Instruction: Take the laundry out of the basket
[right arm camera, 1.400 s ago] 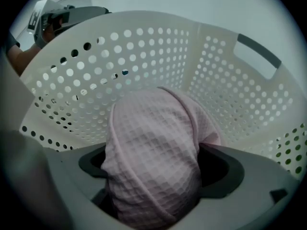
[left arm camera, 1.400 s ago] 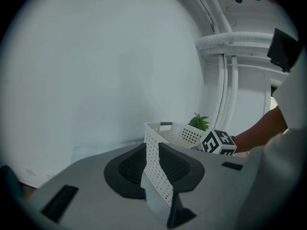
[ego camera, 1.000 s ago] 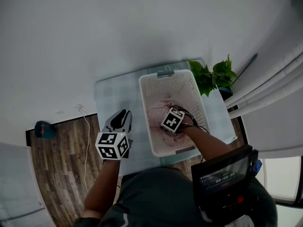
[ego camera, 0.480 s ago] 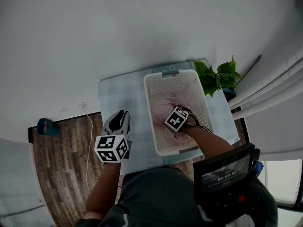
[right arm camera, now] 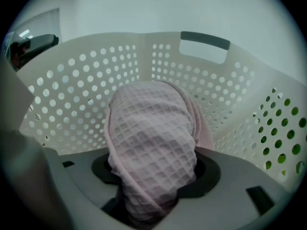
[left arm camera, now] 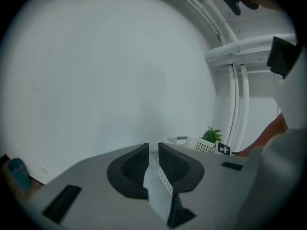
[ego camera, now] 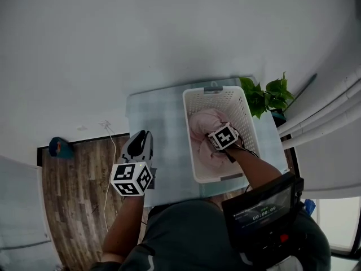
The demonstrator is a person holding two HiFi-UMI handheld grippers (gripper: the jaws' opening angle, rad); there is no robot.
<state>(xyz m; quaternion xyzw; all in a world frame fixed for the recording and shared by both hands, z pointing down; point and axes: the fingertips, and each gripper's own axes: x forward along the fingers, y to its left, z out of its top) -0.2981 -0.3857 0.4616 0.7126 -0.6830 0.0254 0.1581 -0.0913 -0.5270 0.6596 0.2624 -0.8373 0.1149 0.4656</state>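
The white laundry basket [ego camera: 216,96] stands on the right part of the table [ego camera: 161,112], which is covered with a pale checked cloth, and its far short wall with the grey handle [ego camera: 212,88] is close to the far edge of the table. Inside the basket lies a pink waffle-weave cloth [ego camera: 202,124], bunched up against the perforated walls. The right gripper [ego camera: 214,132] is down in the basket and points steeply downward. Its fingers have just been closing and they now pinch a thick fold of the pink cloth, which fills the space between them and bulges out in front in the right gripper view [right arm camera: 153,138]. Behind the cloth the same view shows the basket wall [right arm camera: 91,66] and the handle. The left gripper [ego camera: 142,141] hangs over the near left edge of the table, well apart from the basket, and points almost level toward the white wall. Its fingers [left arm camera: 136,164] stand nearly together with only a narrow slit between them, and nothing is in this slit. A green potted plant [ego camera: 269,94] stands just beyond the far right corner of the table. On the left is a wooden floor [ego camera: 73,202] with a white cable [ego camera: 110,140].
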